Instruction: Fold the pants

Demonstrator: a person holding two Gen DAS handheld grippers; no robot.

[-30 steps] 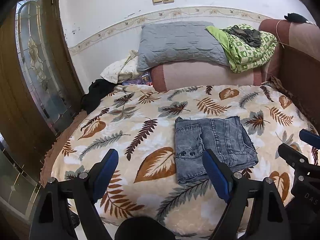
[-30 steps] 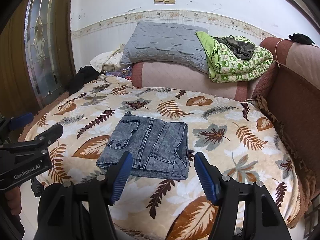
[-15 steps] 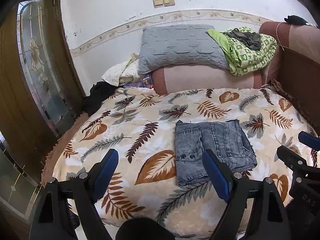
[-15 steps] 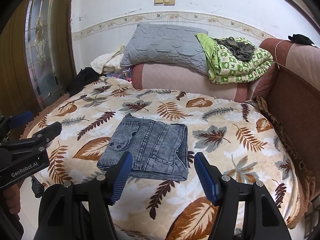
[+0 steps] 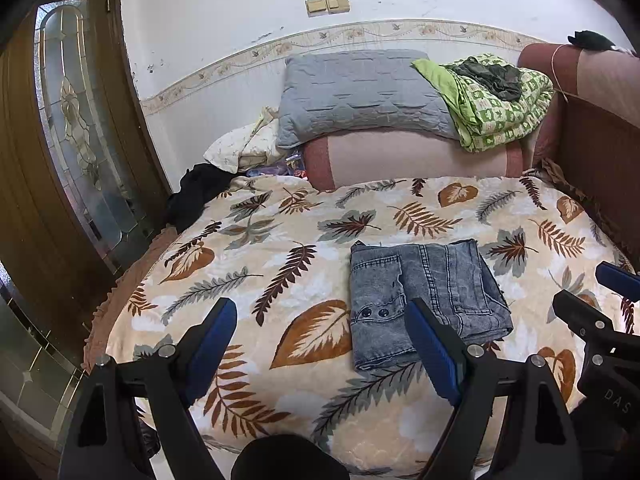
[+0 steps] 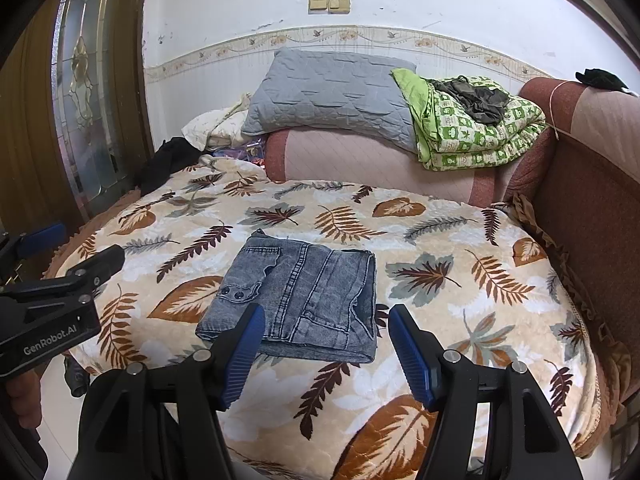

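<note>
One pair of folded pants [image 6: 296, 300] lies near the bed's [image 6: 460, 320] front edge, just ahead of the right gripper [image 6: 326, 354]; the left gripper [image 5: 320, 352] is beside it. Both grippers are wide apart and hold nothing.

Both cameras look from the near edge of the bed [image 5: 256, 280] toward the far wall [image 6: 240, 8], left one further left; both share the folded jeans [image 6: 296, 300] mid-bed.

acid-washed grey-blue pants [image 6: 296, 300] on cream, leaf-patterned blanket [image 6: 460, 320]

Folded pants [image 5: 424, 300] lie on the leaf-print bed [image 5: 280, 240].
</note>
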